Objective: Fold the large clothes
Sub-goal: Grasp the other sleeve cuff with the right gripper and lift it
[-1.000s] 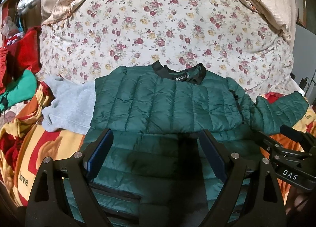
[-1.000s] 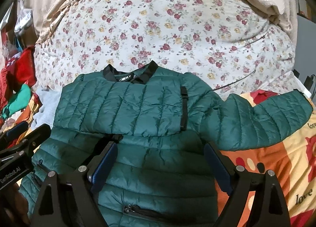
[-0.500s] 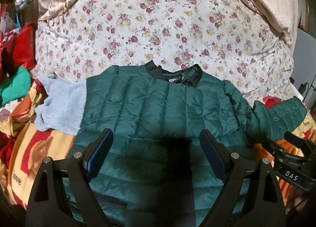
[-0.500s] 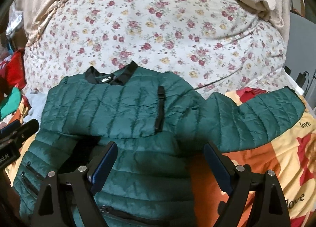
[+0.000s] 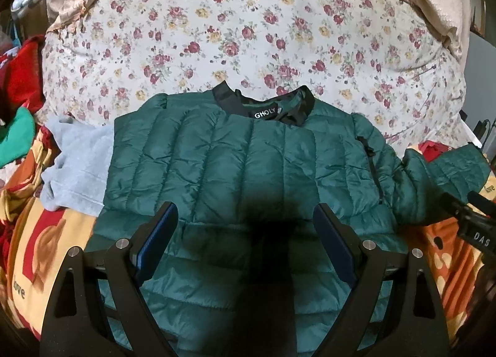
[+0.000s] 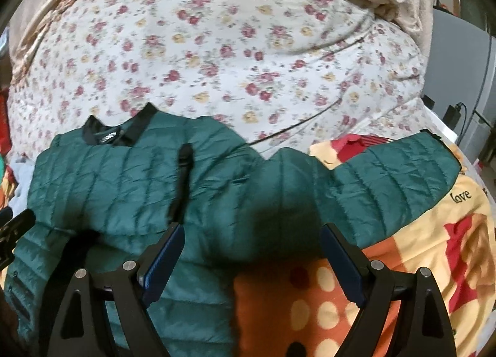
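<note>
A dark green quilted jacket [image 5: 235, 164] with a black collar [image 5: 266, 105] lies flat on the bed, collar toward the floral bedding. Its left side is folded in over the body; its right sleeve [image 6: 390, 177] stretches out to the right. My left gripper [image 5: 245, 229] hovers open above the jacket's middle, nothing between its fingers. Open too, my right gripper [image 6: 251, 245] hangs over the place where the sleeve joins the body [image 6: 272, 189]. The right gripper's tip [image 5: 471, 220] shows at the right edge of the left wrist view.
A white floral quilt [image 5: 248, 25] bulges behind the jacket. A grey garment [image 5: 77, 167] lies left of it, red [image 5: 21, 78] and green [image 5: 17, 130] clothes beyond. An orange-yellow patterned blanket [image 6: 440, 251] covers the bed underneath. A grey appliance [image 6: 458, 56] and a cable stand at the far right.
Both grippers slid forward over the jacket, so it looks nearer. The right gripper also swung to the right, from over the body to over the sleeve's root. Both stayed open.
</note>
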